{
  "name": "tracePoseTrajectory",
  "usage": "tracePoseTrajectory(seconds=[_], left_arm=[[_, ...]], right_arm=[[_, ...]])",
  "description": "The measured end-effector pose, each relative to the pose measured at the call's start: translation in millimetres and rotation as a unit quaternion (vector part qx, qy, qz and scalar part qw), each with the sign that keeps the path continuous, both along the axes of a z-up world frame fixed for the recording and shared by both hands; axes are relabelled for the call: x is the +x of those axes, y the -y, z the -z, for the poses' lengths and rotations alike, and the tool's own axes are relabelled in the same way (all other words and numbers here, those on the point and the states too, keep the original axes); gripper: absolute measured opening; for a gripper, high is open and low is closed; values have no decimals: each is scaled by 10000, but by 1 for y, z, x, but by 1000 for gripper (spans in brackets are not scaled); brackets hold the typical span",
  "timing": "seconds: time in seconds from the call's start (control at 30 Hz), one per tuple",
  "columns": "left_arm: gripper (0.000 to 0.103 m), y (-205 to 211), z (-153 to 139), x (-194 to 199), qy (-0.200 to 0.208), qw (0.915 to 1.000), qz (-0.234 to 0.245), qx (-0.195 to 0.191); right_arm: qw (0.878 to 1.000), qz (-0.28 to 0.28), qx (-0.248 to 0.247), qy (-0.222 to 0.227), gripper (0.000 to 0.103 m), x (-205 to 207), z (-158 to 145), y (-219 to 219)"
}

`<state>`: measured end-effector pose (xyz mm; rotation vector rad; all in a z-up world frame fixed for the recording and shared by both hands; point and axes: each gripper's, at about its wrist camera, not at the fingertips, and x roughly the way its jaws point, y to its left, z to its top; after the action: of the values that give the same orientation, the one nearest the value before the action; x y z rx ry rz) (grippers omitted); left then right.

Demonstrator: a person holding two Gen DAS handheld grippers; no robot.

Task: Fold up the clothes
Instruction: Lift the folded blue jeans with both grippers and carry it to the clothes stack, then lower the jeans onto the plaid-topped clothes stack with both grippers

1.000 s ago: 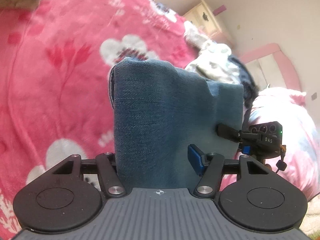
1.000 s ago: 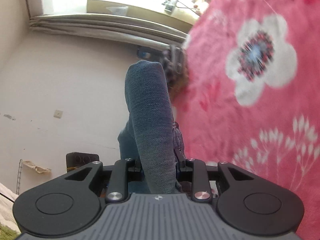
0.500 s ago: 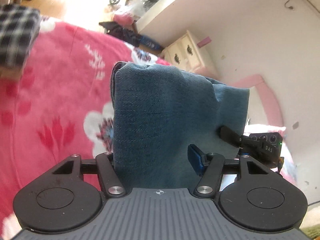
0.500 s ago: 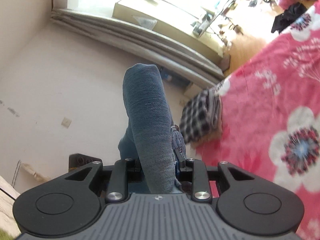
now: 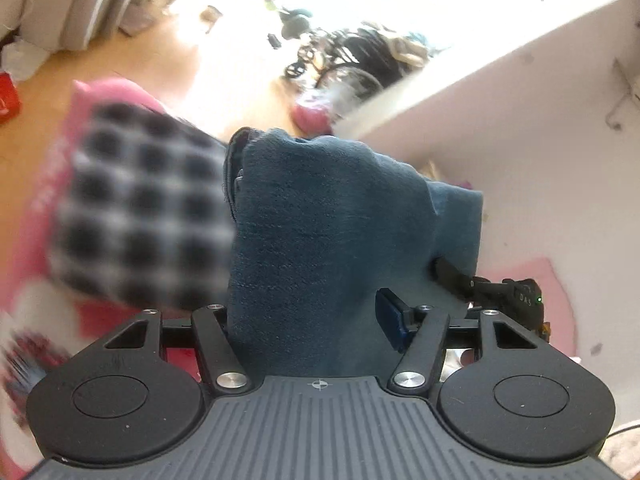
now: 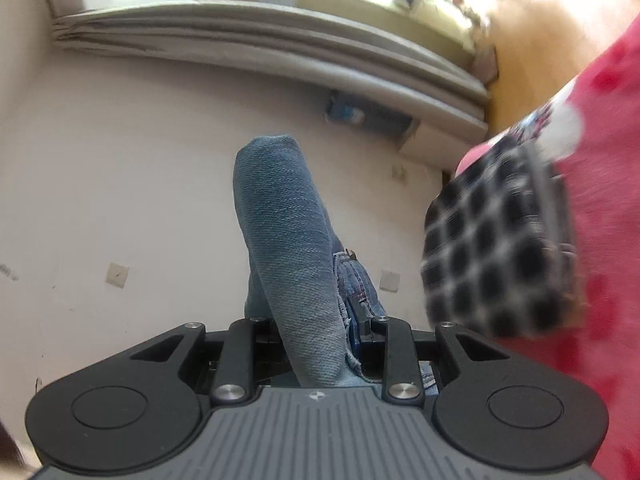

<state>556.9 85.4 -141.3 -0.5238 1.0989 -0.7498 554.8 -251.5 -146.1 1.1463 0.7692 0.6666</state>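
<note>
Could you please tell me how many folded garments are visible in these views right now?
2. The folded jeans are held up between both grippers; the folded checked garment lies on the pink blanket at its edge. Others may be out of frame.

Pink floral blanket [image 6: 608, 208], wooden floor [image 5: 36, 148], white wall [image 6: 132, 184], grey curtain [image 6: 256, 44]

Your left gripper [image 5: 316, 312] has a ribbed slate-grey housing with a small crosshair mark at its front edge, flanked by two matte black rounded plates, each with a shallow circular recess. Black link arms run forward from silver pivot screws, and a blue pad [image 5: 390, 320] faces one of the jaws. Your right gripper [image 6: 316, 336] is built the same: grey ribbed body, crosshair, black plates, silver screws; seen from the left camera, its black side bears white lettering and a small green light.
</note>
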Motion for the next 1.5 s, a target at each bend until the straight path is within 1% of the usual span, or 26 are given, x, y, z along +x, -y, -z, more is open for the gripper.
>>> tracePoseTrajectory(seconds=[0.07, 0.17, 0.23, 0.27, 0.37, 0.47, 0.53, 0.6, 0.63, 0.7, 0.77, 0.87, 0.97, 1.07, 1.13, 1.2, 1.3, 1.33, 1.37, 1.4, 1.43, 1.5], left_arm=[[61, -13, 10, 30, -29, 10000, -13, 49], [61, -25, 37, 76, -315, 9995, -65, -73], [61, -26, 54, 107, -602, 9979, -131, -181], [61, -26, 62, 120, -678, 9974, -114, -195], [61, -24, 85, 149, -849, 9962, -18, -181], [61, -23, 111, 166, -1041, 9945, 81, -67], [62, -24, 126, 171, -1168, 9931, -4, -77], [62, -24, 133, 176, -1255, 9919, -62, -171], [62, -26, 134, 178, -1307, 9911, -105, -243], [63, -29, 131, 181, -1331, 9903, -156, -361], [63, -28, 122, 183, -1244, 9911, -162, -440], [63, -34, 110, 177, -1243, 9906, -113, -562], [63, -41, 95, 168, -1246, 9904, -18, -604], [64, -37, 90, 164, -1280, 9907, 53, -457], [64, -33, 100, 165, -1328, 9905, 69, -361], [64, -27, 120, 164, -1419, 9896, 56, -225], [64, -22, 154, 168, -1560, 9877, -64, 71], [63, -24, 157, 169, -1589, 9872, -139, -8], [63, -27, 160, 171, -1620, 9865, -219, -120], [65, -29, 163, 172, -1651, 9856, -299, -232], [68, -31, 160, 173, -1539, 9873, -317, -252], [76, -36, 150, 175, -1283, 9913, -279, -97]], right_arm=[[9999, -61, 12, -99, 30, 37, 16, -23], [9995, -1, 87, -315, 30, 82, 42, -41], [9987, 70, 124, -484, 30, 106, 59, -47], [9983, 102, 123, -558, 30, 115, 66, -49], [9963, 248, 206, -798, 30, 135, 90, -51], [9913, 467, 357, -1180, 30, 140, 122, -49], [9881, 588, 388, -1369, 30, 140, 138, -47], [9855, 686, 380, -1507, 30, 140, 150, -43], [9846, 715, 363, -1555, 29, 140, 154, -40], [9807, 793, 530, -1706, 29, 137, 155, -37], [9815, 787, 552, -1657, 29, 137, 146, -42], [9800, 706, 807, -1677, 29, 128, 130, -43], [9764, 628, 1076, -1763, 29, 119, 122, -42], [9752, 485, 1167, -1815, 29, 115, 121, -41], [9763, 426, 1020, -1859, 29, 114, 125, -36], [9750, 430, 906, -1985, 29, 111, 135, -29], [9742, 497, 452, -2154, 29, 113, 160, -22], [9737, 521, 327, -2195, 29, 113, 166, -20], [9747, 523, 225, -2163, 29, 113, 170, -17], [9769, 506, 145, -2072, 31, 112, 169, -16], [9783, 494, 61, -2010, 34, 113, 166, -14], [9811, 399, -238, -1878, 39, 114, 159, -12]])
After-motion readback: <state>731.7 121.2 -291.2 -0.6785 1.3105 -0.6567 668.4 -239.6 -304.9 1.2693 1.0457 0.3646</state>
